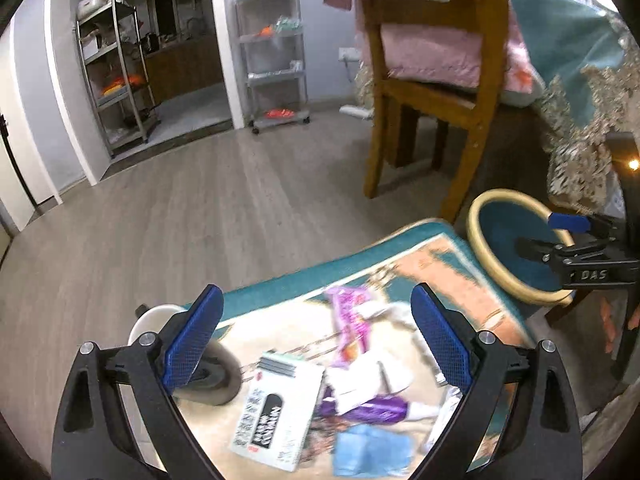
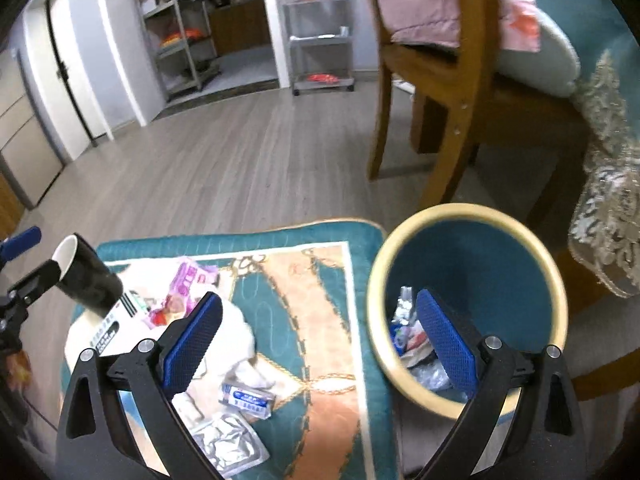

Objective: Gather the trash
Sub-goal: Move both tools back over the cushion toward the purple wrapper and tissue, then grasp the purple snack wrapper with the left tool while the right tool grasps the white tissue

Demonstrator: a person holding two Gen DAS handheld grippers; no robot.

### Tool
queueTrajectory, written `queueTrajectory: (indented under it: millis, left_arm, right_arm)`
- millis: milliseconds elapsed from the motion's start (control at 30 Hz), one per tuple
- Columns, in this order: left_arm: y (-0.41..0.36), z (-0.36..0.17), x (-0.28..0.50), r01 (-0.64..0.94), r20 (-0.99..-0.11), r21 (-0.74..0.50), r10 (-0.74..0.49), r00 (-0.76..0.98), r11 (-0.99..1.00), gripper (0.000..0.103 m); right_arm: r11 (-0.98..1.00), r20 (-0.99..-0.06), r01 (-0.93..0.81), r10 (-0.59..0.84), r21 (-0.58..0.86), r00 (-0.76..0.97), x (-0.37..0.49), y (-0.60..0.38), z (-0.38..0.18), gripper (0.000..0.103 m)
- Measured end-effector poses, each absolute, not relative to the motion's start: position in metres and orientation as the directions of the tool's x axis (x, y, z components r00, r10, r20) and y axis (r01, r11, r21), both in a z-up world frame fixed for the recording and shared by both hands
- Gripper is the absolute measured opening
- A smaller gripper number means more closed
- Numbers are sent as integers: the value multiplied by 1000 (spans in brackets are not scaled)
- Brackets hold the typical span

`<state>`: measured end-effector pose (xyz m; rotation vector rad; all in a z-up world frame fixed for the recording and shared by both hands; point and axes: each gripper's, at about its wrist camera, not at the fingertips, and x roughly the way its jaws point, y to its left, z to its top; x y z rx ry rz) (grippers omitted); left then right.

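Trash lies on a teal patterned cushion [image 2: 312,280]: a purple-pink wrapper [image 2: 188,284], a white booklet [image 1: 276,420], crumpled white tissue [image 2: 236,344], a small blue-white packet [image 2: 248,398], a foil wrapper [image 2: 228,444] and a blue cloth [image 1: 372,452]. A teal bin [image 2: 468,308] with a cream rim stands right of the cushion and holds several wrappers. My left gripper [image 1: 316,344] has its jaws wide, with its left finger inside a black paper cup [image 2: 90,280] that hangs tilted over the cushion's left edge. My right gripper [image 2: 320,344] is open and empty, its right finger over the bin.
A wooden chair [image 1: 432,92] with pink cushions stands behind the bin. A table with a teal lace-edged cloth [image 2: 608,160] is at the right. Metal shelf racks [image 1: 116,76] stand by a doorway at the back. The wood floor [image 1: 200,208] lies around the cushion.
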<state>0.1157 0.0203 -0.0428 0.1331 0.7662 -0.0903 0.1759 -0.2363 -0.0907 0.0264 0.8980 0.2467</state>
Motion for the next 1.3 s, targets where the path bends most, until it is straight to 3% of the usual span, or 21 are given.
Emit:
queueTrajectory:
  millis: [433, 700, 767, 833, 1000, 1100, 1133, 1300]
  left_arm:
    - [30, -75, 144, 95, -759, 85, 3, 651, 992, 93]
    - [23, -102, 161, 123, -809, 93, 3, 587, 988, 93]
    - [22, -107, 164, 130, -816, 95, 3, 578, 987, 93]
    - [20, -112, 168, 133, -827, 95, 4, 563, 987, 93]
    - [16, -128, 172, 149, -852, 101, 8, 523, 984, 93]
    - [10, -138, 175, 163, -870, 97, 4, 493, 982, 93]
    - [9, -141, 176, 167, -874, 97, 3, 486, 981, 93]
    - [2, -151, 183, 183, -887, 91, -4, 462, 979, 89]
  right_arm:
    - [952, -824, -288, 246, 106, 511, 195, -204, -126, 97]
    - [893, -879, -443, 268, 74, 394, 188, -174, -161, 95]
    - [877, -889, -473, 279, 82, 363, 187, -168, -167, 90]
    - [867, -899, -485, 295, 111, 323, 187, -164, -174, 73]
    - [850, -922, -502, 310, 159, 233, 185, -160, -188, 57]
    - [844, -924, -495, 334, 206, 185, 188, -161, -192, 29]
    - [846, -922, -489, 339, 211, 188, 189, -161, -191, 24]
    - [869, -906, -438, 356, 230, 229, 196, -173, -180, 21]
